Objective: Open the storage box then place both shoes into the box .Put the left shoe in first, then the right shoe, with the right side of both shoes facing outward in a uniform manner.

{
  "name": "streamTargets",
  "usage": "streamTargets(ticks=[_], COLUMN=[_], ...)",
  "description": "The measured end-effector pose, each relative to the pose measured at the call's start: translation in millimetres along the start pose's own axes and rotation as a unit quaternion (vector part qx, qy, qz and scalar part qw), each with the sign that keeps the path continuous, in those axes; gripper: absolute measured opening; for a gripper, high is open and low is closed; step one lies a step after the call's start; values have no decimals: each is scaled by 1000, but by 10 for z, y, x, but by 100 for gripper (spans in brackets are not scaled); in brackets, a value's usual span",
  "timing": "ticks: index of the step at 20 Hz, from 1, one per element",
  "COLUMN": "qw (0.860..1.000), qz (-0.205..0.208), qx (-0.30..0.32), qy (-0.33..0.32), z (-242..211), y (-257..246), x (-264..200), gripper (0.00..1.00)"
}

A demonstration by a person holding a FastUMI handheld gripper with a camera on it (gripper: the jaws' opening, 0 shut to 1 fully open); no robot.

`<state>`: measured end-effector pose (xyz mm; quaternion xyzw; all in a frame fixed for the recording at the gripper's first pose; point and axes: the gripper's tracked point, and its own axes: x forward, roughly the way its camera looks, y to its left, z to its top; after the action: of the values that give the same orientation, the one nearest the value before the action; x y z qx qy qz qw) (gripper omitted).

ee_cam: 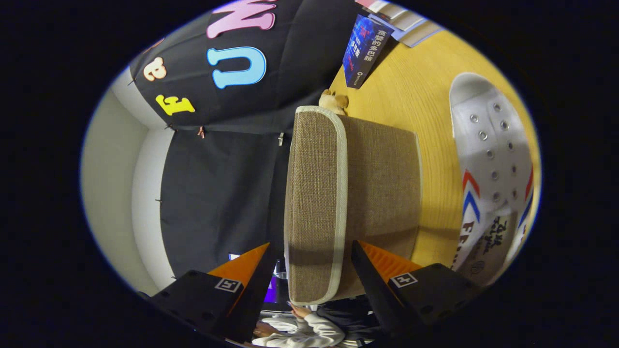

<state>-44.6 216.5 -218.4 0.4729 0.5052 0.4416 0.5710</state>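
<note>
Two claw point(309, 253) fingers straddle the storage box point(353, 203) lid.

The wooden table point(411, 87) carries a woven brown storage box point(382, 183), a white shoe point(493, 159) beside it, a small plush toy point(333, 101) beyond the box, a blue standing card point(365, 48), and booklets point(406, 21) farther off.

The gripper point(309, 263) has its fingers spread either side of the box's lid edge.

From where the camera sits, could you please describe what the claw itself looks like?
The claw has two wedge-shaped fingers tapering to narrow tips; one inner face is ribbed. Each sits on a black blocky mount bearing a small square white-and-black marker.
</note>
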Motion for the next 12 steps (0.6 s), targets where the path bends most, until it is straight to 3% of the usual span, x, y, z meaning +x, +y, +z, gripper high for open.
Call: streamTargets(ticks=[12], qw=[992], qz=[103], qx=[56], qy=[36], z=[-9], y=[670], x=[-351], gripper=[94])
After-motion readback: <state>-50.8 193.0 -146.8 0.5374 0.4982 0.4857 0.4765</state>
